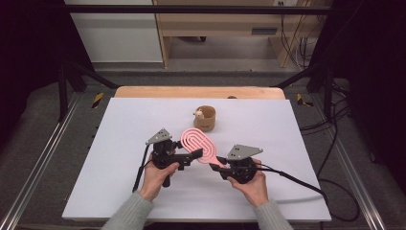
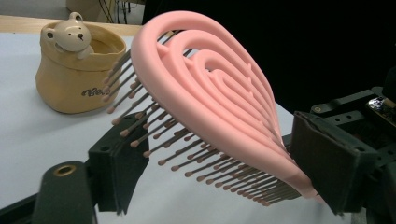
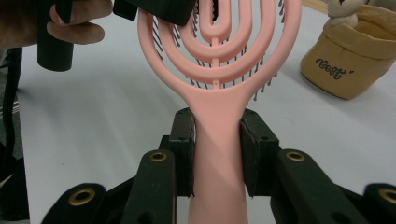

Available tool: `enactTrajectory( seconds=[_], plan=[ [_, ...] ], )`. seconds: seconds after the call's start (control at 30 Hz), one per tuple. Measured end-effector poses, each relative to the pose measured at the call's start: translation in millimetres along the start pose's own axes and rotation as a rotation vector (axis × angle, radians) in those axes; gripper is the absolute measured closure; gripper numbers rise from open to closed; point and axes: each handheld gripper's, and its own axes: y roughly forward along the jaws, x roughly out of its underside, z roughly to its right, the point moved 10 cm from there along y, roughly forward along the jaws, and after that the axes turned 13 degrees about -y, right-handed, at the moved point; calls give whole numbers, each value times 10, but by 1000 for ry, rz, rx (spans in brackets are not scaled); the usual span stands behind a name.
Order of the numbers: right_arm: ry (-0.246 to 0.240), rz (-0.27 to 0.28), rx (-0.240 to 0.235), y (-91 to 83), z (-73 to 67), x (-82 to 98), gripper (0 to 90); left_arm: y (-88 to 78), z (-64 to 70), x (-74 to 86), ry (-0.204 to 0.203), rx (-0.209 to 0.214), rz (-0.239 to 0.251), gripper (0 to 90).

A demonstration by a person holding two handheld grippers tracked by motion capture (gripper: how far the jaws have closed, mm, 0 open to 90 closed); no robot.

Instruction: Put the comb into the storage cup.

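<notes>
You are clamping the pink hairbrush [image 3: 219, 140] handle in your right gripper [image 1: 221, 165] while your left gripper [image 1: 194, 154], jaws spread wide, is bracketing its head to steady it.

Matt pink plastic hairbrush [image 2: 210, 98], smooth; tan pot [image 2: 70, 79] looks like soft matt cloth.

Two arms in grey sleeves reach over the table. The left hand [image 1: 155, 175] holds the left gripper [image 1: 195, 154], which points to the right. Its jaws are apart, one on each side of the pink brush [image 1: 198, 143]. The right hand [image 1: 250, 182] holds the right gripper [image 1: 214, 166], which points to the left. Its jaws squeeze the brush handle [image 3: 217, 154] tight from both sides.
</notes>
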Motion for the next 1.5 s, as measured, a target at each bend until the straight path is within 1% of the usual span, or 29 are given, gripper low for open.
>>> enactTrajectory(
  seconds=[0.1, 0.17, 0.2, 0.23, 0.33, 0.37, 0.47, 0.7, 0.9, 1.0, 1.17, 1.27, 1.5],
  plan=[
    [-1, 1, 2, 1, -1, -3, 693, -1, 12, 1, -7, 12, -2, 244],
    [-2, 5, 6, 2, 1, -7, 693, -1, 17, -4, -18, 14, 4, 267],
    [-4, 6, 10, 5, 2, -9, 693, 2, 23, -5, -23, 17, 5, 296],
    [-4, 6, 10, 5, 2, -9, 693, 4, 26, -4, -26, 18, 5, 296],
    [-8, 9, 10, 12, -5, -13, 693, 12, 35, -3, -40, 21, 7, 341],
    [-8, 9, 10, 12, -5, -13, 693, 13, 39, -3, -42, 22, 9, 341],
    [-11, 10, 10, 16, -12, -17, 693, 17, 48, -1, -53, 27, 8, 377],
    [-18, 11, 12, 27, -11, -13, 693, 8, 62, 7, -77, 32, -2, 422],
    [-22, 15, 11, 39, -12, -14, 693, 0, 72, 3, -95, 31, 3, 452],
    [-24, 16, 12, 44, -12, -13, 694, -7, 88, -2, -105, 37, 9, 473],
    [-27, 19, 7, 50, -20, -15, 695, -23, 119, -21, -112, 47, 27, 510],
    [-30, 14, 4, 63, -29, -10, 697, -28, 130, -24, -108, 48, 29, 535],
    [-30, 13, 1, 69, -36, -8, 699, -38, 163, -29, -112, 60, 38, 560]
  ],
)
